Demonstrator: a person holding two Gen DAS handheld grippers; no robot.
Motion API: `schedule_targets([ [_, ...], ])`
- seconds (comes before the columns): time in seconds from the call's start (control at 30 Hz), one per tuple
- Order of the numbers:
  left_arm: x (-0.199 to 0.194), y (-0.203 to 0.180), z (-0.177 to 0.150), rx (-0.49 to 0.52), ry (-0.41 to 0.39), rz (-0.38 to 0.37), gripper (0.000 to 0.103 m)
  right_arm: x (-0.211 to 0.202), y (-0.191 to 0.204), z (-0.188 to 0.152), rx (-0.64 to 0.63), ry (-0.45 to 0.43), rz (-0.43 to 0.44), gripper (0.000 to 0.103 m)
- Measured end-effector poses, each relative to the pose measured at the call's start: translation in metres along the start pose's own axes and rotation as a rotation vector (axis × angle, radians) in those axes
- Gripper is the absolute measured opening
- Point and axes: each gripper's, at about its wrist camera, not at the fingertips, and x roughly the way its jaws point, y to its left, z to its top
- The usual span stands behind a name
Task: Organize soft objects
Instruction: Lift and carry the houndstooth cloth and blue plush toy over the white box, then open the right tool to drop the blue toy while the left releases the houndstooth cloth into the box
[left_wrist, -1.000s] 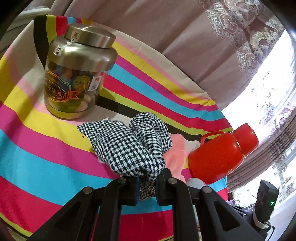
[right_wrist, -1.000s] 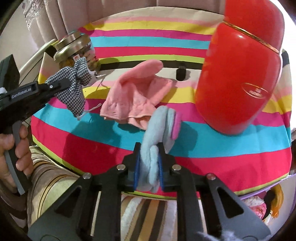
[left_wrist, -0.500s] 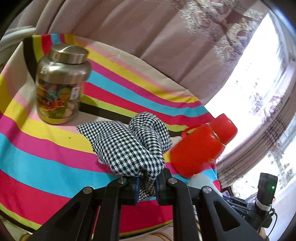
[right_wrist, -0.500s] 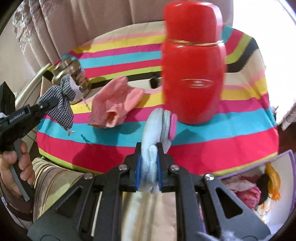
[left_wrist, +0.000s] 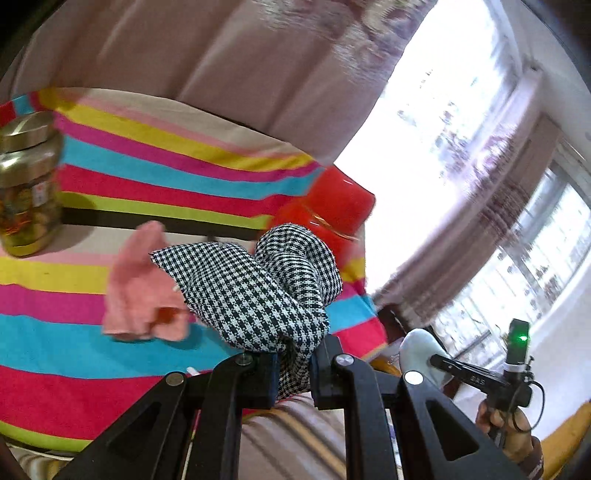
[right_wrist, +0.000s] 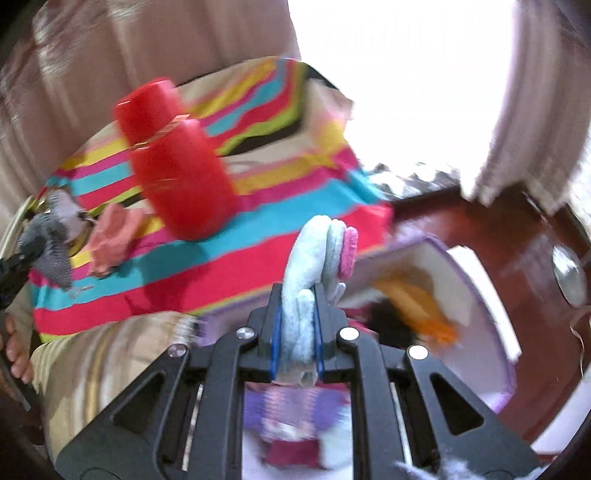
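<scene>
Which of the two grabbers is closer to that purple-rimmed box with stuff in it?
Right. The right gripper, clamping a pale blue sock, hangs beside the box; the left gripper, holding checked cloth, is over the striped table's edge.

Tablecloth (left_wrist: 155, 177): bright stripes of pink, blue, yellow, red and green, draped over the table.
Jug (right_wrist: 177, 170): red plastic with a red lid, standing on the tablecloth near its edge (blurred in both views).
Jar (left_wrist: 26, 184): glass with a metal lid, at the table's far left.
Curtain (left_wrist: 221, 70): pale mauve, hanging behind the table.
Window (left_wrist: 443, 122): very bright, detail washed out.
</scene>
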Motion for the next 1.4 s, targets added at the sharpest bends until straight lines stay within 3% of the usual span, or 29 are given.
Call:
schedule_targets([
  [0.33, 0.031, -0.06, -0.01, 0.098, 0.086, -0.095, 0.013, -0.004, -0.086, -0.041, 0.126, 0.107, -0.158, 0.018],
  [0.5, 0.043, -0.087, -0.015, 0.141, 0.126, -0.136, 0.013, -0.002, -0.113, -0.053, 0.158, 0.166, -0.218, 0.023],
  [0.57, 0.048, -0.099, -0.018, 0.161, 0.144, -0.156, 0.013, -0.001, -0.123, -0.056, 0.17, 0.172, -0.252, 0.033],
  [0.63, 0.055, -0.114, -0.022, 0.181, 0.169, -0.179, 0.013, -0.004, -0.13, -0.056, 0.181, 0.161, -0.287, 0.057],
  [0.67, 0.058, -0.12, -0.024, 0.191, 0.184, -0.192, 0.013, -0.007, -0.133, -0.057, 0.191, 0.146, -0.288, 0.059],
  [0.8, 0.076, -0.149, -0.037, 0.221, 0.264, -0.262, 0.013, -0.019, -0.142, -0.054, 0.242, 0.079, -0.253, 0.064],
  [1.03, 0.106, -0.207, -0.064, 0.289, 0.392, -0.364, 0.013, -0.036, -0.159, -0.049, 0.298, -0.012, -0.303, 0.067],
  [1.1, 0.113, -0.223, -0.073, 0.312, 0.428, -0.395, 0.02, -0.037, -0.164, -0.05, 0.312, -0.02, -0.305, 0.068],
  [1.13, 0.117, -0.23, -0.076, 0.321, 0.448, -0.409, 0.032, -0.038, -0.166, -0.051, 0.319, -0.022, -0.303, 0.068],
  [1.17, 0.122, -0.237, -0.079, 0.335, 0.467, -0.405, 0.051, -0.038, -0.168, -0.052, 0.324, -0.022, -0.302, 0.068],
  [1.23, 0.129, -0.243, -0.082, 0.355, 0.474, -0.375, 0.065, -0.037, -0.17, -0.053, 0.328, -0.018, -0.296, 0.068],
  [1.4, 0.128, -0.228, -0.08, 0.332, 0.477, -0.353, 0.065, -0.034, -0.17, -0.056, 0.332, -0.016, -0.272, 0.068],
])
